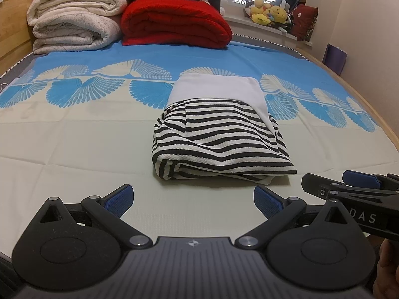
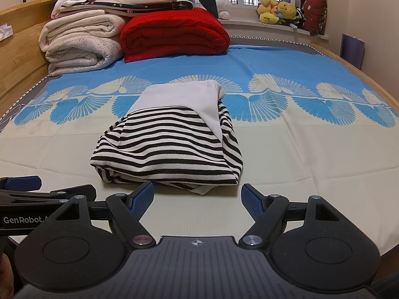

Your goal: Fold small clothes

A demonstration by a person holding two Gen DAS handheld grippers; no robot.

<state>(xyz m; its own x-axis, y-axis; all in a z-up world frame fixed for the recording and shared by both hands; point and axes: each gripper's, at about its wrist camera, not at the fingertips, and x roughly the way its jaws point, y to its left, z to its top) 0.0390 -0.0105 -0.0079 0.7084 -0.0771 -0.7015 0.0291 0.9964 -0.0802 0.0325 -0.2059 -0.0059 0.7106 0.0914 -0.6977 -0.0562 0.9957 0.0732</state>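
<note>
Both the left gripper [image 1: 193, 200] and right gripper [image 2: 197, 200] are hovering wide open and empty, near the folded striped garment [image 1: 219, 139] lying mid-bed [image 1: 74, 149]. Folding is looking finished; next likely calls for setting it aside or tidying its loose near edge.

We see bare cream sheet [image 2: 311, 149] on either side of the folded black-and-white striped garment [image 2: 172, 147], open for passing. Far behind, rolled white quilts [image 2: 79, 42] and a folded red blanket [image 2: 174, 32] block the bed's head.
</note>
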